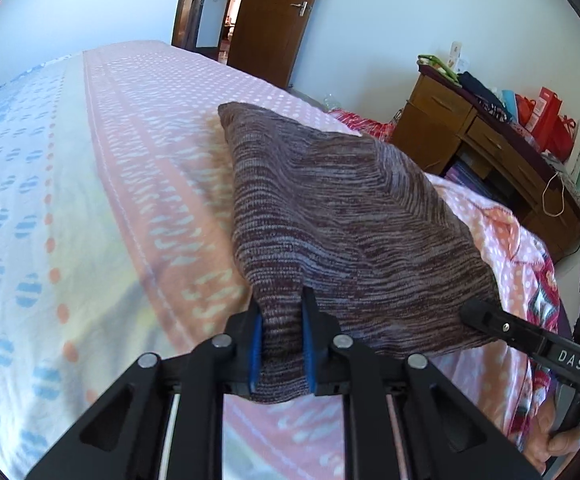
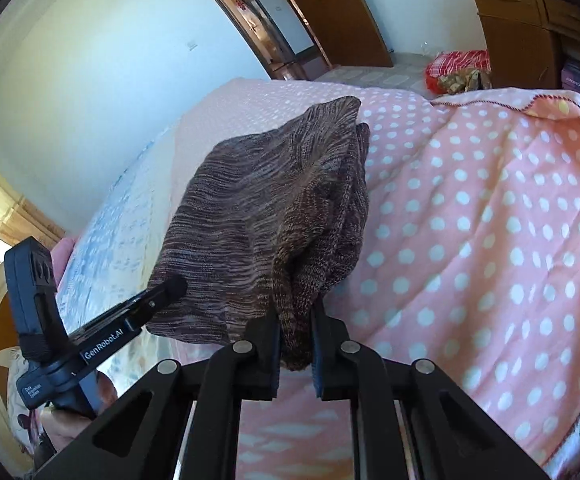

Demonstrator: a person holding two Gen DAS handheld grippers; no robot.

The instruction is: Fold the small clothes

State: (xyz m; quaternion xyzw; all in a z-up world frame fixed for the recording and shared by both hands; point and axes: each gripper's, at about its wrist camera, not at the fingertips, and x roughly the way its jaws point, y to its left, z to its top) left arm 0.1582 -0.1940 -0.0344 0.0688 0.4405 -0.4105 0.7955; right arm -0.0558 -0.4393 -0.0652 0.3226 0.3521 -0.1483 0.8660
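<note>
A small brown-and-grey striped knit garment (image 1: 329, 220) is held up off the bed, its far end trailing toward the bedspread. My left gripper (image 1: 283, 344) is shut on its near left corner. My right gripper (image 2: 295, 340) is shut on a bunched fold at the near right corner; the garment (image 2: 258, 216) hangs in several layers there. The right gripper also shows at the right in the left wrist view (image 1: 477, 312), and the left gripper at the left in the right wrist view (image 2: 170, 288).
The bed carries a pink, white and blue patterned sheet (image 1: 110, 160) and a pink polka-dot quilt (image 2: 469, 220). A wooden desk (image 1: 489, 140) with bags stands by the right wall. A brown door (image 1: 278, 20) is beyond the bed's foot.
</note>
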